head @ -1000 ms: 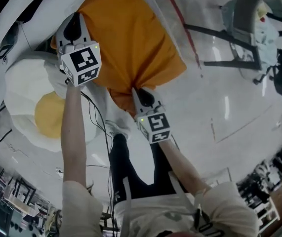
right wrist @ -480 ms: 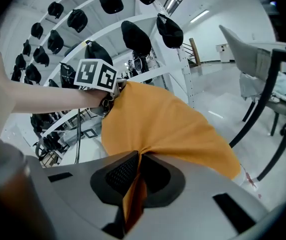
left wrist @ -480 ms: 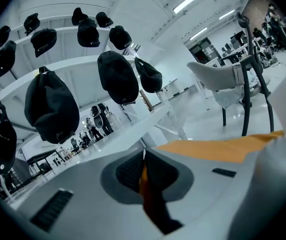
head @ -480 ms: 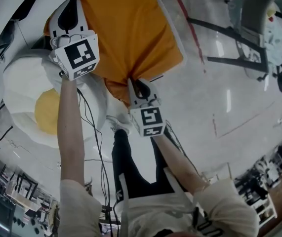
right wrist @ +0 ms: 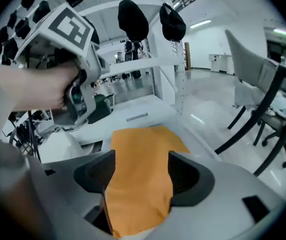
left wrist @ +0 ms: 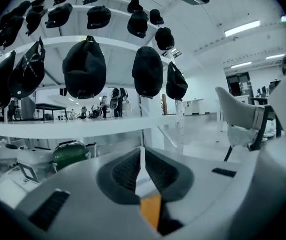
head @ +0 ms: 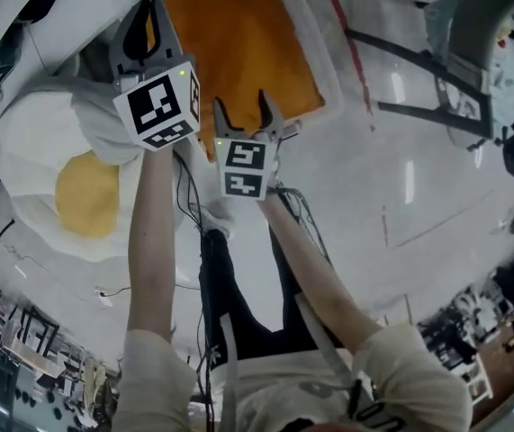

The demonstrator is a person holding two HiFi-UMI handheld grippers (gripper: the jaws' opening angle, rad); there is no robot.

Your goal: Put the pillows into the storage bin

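An orange pillow point(head: 243, 39) lies at the top of the head view inside the white storage bin point(head: 315, 48). My left gripper point(head: 146, 16) is at the pillow's left edge and is shut, with a sliver of orange fabric point(left wrist: 150, 209) pinched between its pads. My right gripper point(head: 241, 108) is at the pillow's near corner. Its jaws are opening, and the orange fabric point(right wrist: 140, 184) lies loose between the spread fingers point(right wrist: 95, 171). A white fried-egg pillow point(head: 58, 183) with a yellow yolk rests on the floor at the left.
A grey chair point(head: 473, 25) on black legs stands at the right. Black cables point(head: 184, 210) trail on the pale floor by the person's legs. A white shelf rack hung with black caps point(left wrist: 85, 66) rises beyond the bin. Red tape point(head: 347, 43) marks the floor.
The right gripper has let go of the pillow's corner, and its jaws now stand wide. Both grippers moved up and closer together, and the orange pillow shifted farther into the bin.
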